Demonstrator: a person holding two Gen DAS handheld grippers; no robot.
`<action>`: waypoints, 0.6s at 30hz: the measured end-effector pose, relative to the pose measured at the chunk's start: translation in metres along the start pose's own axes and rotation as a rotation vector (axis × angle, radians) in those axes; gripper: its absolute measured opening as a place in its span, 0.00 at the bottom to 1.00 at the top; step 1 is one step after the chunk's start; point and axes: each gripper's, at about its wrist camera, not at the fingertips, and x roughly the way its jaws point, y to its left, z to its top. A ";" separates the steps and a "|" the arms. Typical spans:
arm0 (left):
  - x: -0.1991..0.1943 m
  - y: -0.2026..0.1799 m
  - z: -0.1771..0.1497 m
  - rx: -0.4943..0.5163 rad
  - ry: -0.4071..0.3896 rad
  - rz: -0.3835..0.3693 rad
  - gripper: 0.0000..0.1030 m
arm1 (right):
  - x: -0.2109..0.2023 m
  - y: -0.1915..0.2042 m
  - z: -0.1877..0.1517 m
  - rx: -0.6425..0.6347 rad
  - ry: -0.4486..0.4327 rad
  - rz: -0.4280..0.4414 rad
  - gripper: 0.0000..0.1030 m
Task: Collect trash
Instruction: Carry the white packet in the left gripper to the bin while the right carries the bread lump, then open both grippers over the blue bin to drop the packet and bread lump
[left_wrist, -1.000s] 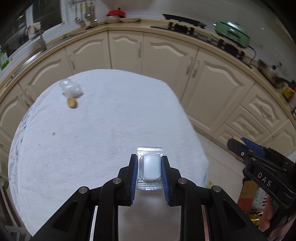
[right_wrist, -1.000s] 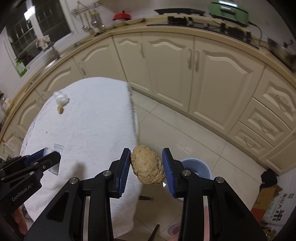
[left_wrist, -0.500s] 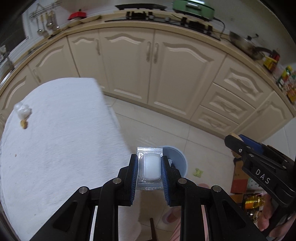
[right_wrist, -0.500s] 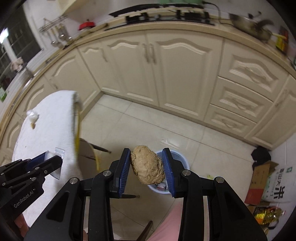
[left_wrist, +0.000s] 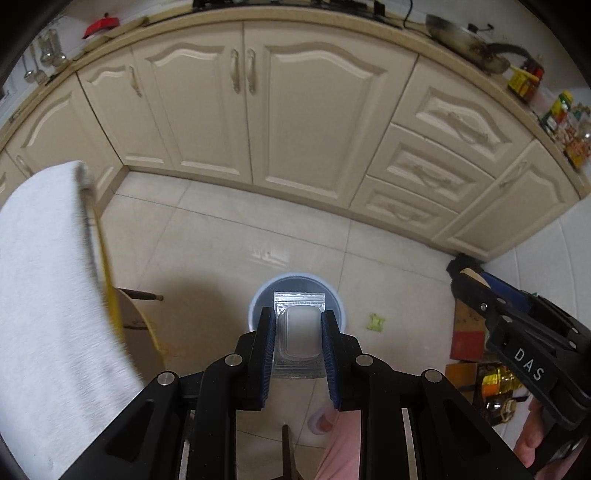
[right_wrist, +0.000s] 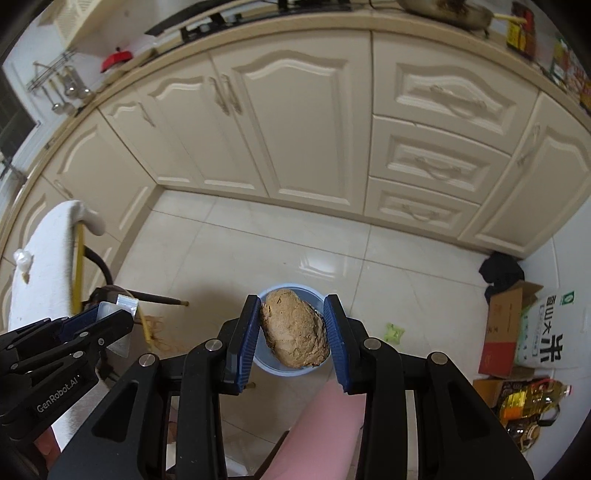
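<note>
My left gripper is shut on a clear plastic packet with a white pad inside, held above the blue trash bin on the floor. My right gripper is shut on a brown crumpled lump, also held over the blue bin. The right gripper shows at the right of the left wrist view, and the left gripper with its packet shows at the left of the right wrist view. A white crumpled scrap and a small brown bit lie on the towel-covered table.
Cream kitchen cabinets line the back. A small green scrap lies on the tiled floor right of the bin. A cardboard box, a rice bag and oil bottles stand at the right. A broom leans by the table.
Both grippers swung right, away from the table and over the blue bin, still holding the packet and the brown lump. The bin now sits right under both.
</note>
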 end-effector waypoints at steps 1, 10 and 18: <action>0.008 -0.003 0.003 0.004 0.011 0.004 0.20 | 0.005 -0.003 0.000 0.005 0.011 -0.001 0.35; 0.108 -0.023 0.043 0.012 0.115 0.029 0.20 | 0.063 -0.025 0.002 0.031 0.108 -0.009 0.35; 0.224 -0.030 0.067 -0.023 0.245 0.022 0.20 | 0.135 -0.036 -0.006 0.044 0.245 -0.002 0.35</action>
